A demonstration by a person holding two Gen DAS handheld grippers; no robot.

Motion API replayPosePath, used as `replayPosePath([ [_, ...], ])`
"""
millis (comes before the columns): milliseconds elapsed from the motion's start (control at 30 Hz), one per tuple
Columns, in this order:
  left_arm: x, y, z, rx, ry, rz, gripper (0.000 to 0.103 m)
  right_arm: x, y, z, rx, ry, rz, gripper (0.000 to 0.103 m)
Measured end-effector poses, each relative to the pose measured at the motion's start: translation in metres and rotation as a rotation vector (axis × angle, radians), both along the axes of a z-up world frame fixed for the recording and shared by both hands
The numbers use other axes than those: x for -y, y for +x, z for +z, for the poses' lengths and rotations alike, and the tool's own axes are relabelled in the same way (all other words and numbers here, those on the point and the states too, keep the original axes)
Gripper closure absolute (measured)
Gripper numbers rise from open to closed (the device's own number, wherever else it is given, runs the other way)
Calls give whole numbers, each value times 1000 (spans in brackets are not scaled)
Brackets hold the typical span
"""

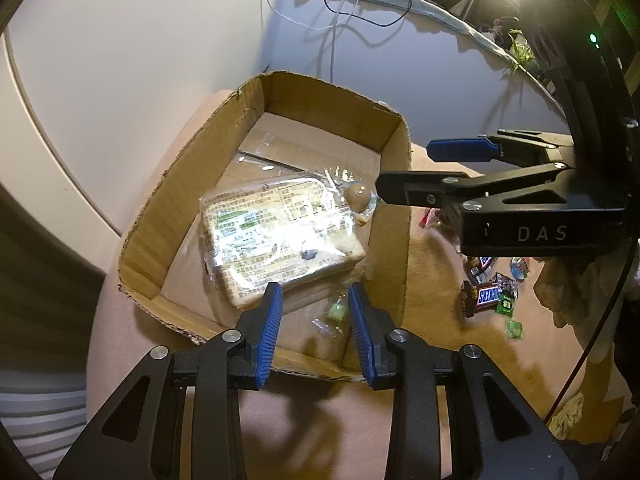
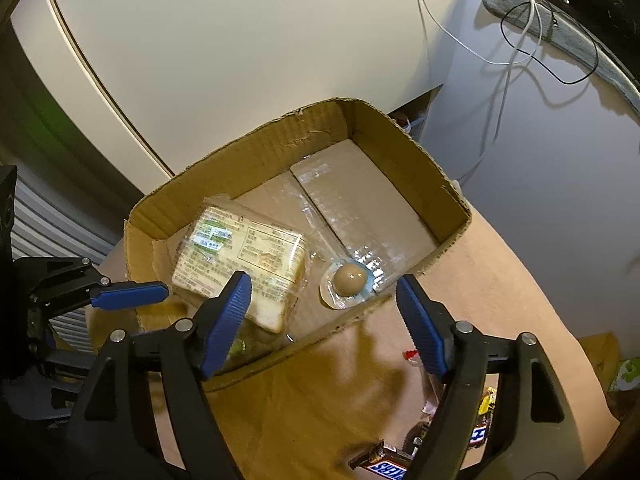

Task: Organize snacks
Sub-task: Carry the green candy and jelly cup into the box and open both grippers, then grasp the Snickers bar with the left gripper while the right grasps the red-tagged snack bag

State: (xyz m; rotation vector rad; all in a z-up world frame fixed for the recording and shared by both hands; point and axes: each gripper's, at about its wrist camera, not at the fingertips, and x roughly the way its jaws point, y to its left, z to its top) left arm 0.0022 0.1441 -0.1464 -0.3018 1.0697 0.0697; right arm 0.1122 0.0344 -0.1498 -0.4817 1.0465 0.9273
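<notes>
Left wrist view: Snickers bar (image 1: 486, 295) on table, both grippers' fingers apart, empty.

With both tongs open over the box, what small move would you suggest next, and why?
Probably swing the right tongs back to the loose snacks and pick up a Snickers bar. Both tongs stand open and empty; the left tongs hover above the green candy. The bread pack and egg already lie in the cardboard box, while candies remain outside.

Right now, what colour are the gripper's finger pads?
Blue, ribbed pads on black arms; clearest in the right wrist view.
</notes>
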Motion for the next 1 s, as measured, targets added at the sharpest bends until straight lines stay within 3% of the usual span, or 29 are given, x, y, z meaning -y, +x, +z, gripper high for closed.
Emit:
replayPosePath([
  [333, 26, 14, 12, 31, -21, -69, 71, 55, 14, 13, 1, 9, -95, 25],
  [600, 59, 27, 10, 22, -38, -164, 70, 135, 40, 16, 1, -14, -242, 25],
  [867, 106, 42, 5, 5, -44, -319, 63, 199, 58, 1, -17, -69, -341, 25],
  [1000, 140, 52, -1, -10, 13, -442, 63, 220, 64, -13, -25, -109, -358, 25],
])
